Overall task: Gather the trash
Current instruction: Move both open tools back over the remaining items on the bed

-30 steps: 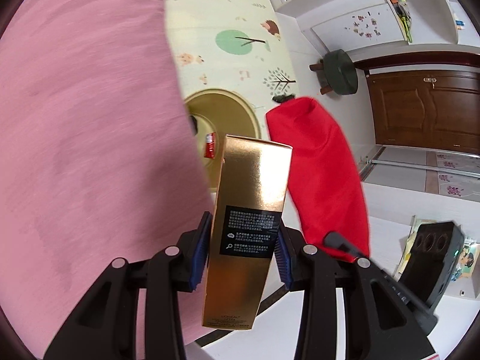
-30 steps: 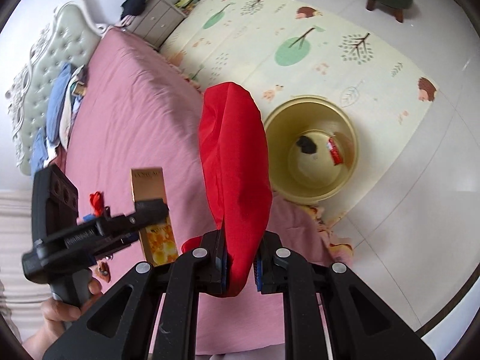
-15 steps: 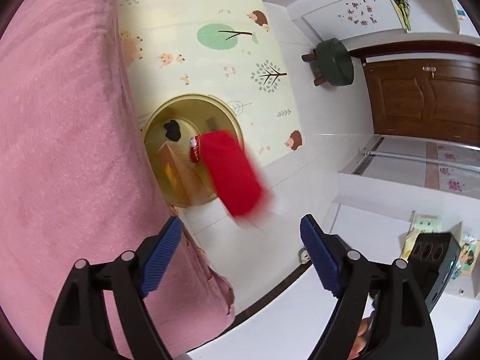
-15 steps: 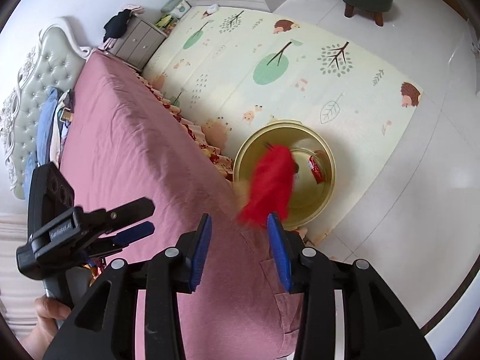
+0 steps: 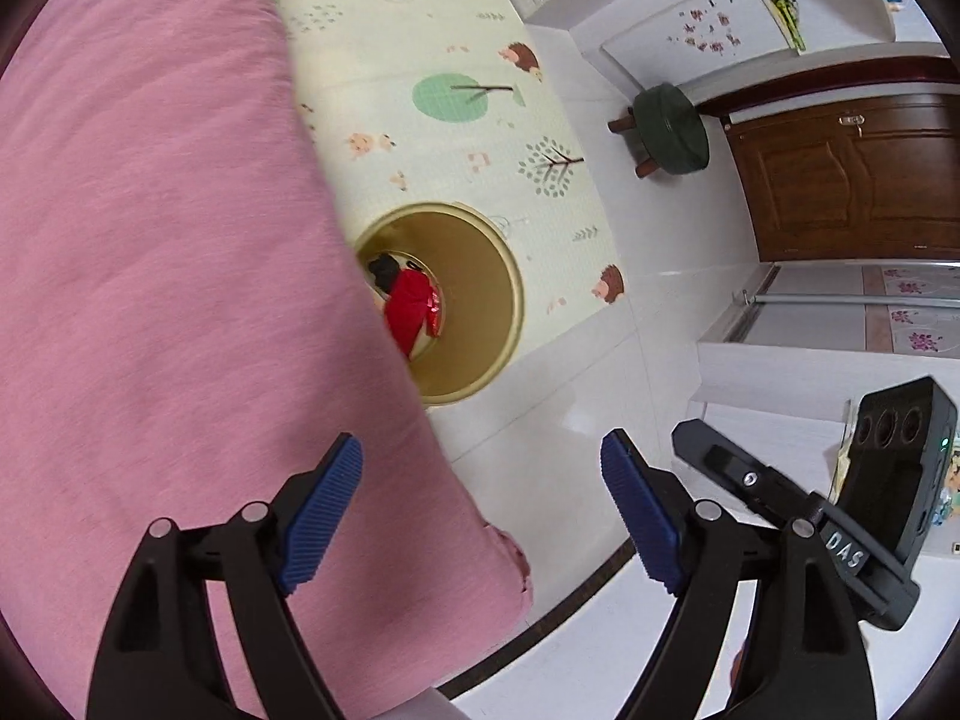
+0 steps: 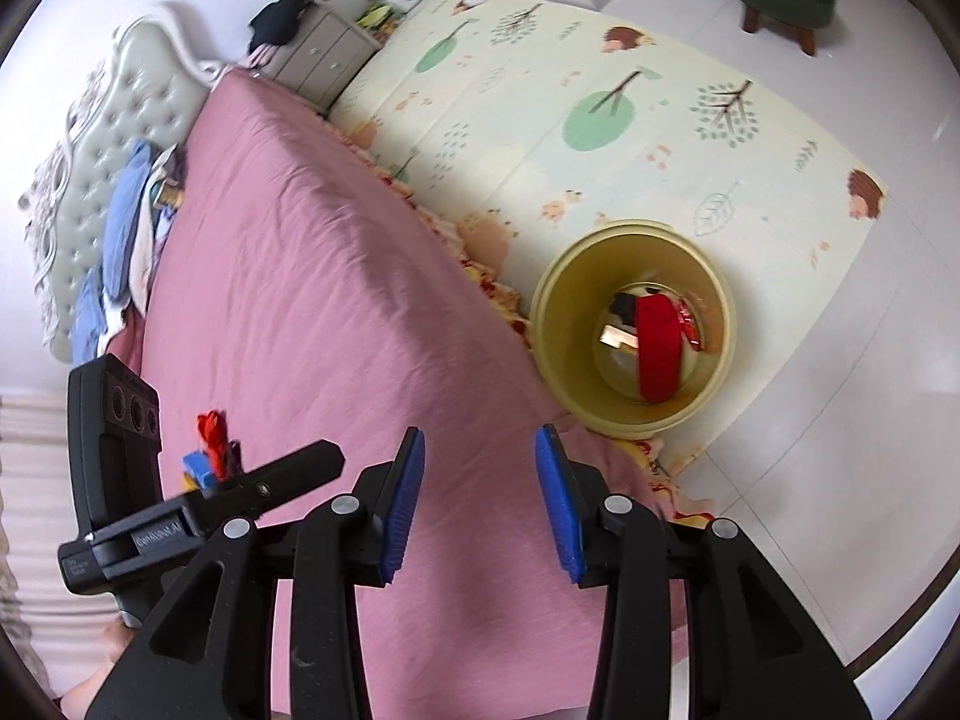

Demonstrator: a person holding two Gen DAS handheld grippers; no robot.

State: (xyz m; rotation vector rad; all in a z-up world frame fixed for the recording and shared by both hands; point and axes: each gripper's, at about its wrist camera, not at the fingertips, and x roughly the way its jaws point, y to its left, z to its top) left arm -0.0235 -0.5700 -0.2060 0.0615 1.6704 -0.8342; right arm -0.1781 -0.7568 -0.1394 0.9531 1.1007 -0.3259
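Currently, the left gripper (image 5: 482, 510) and right gripper (image 6: 480, 501) are both spread wide and empty (above the pink bed (image 6: 312, 300)). The red bag (image 6: 660, 348) lies inside the gold bin (image 6: 558, 294) beside the bed, apparently atop a gold box (image 6: 618, 337).

Both units same build: left gripper (image 5: 482, 507) and right gripper (image 6: 480, 501) have matte black plastic arms with triangular cutouts, silver pivot screws, ribbed blue pads (image 5: 321, 507). White lettering on side of each black body. Bare skin visible at grips.
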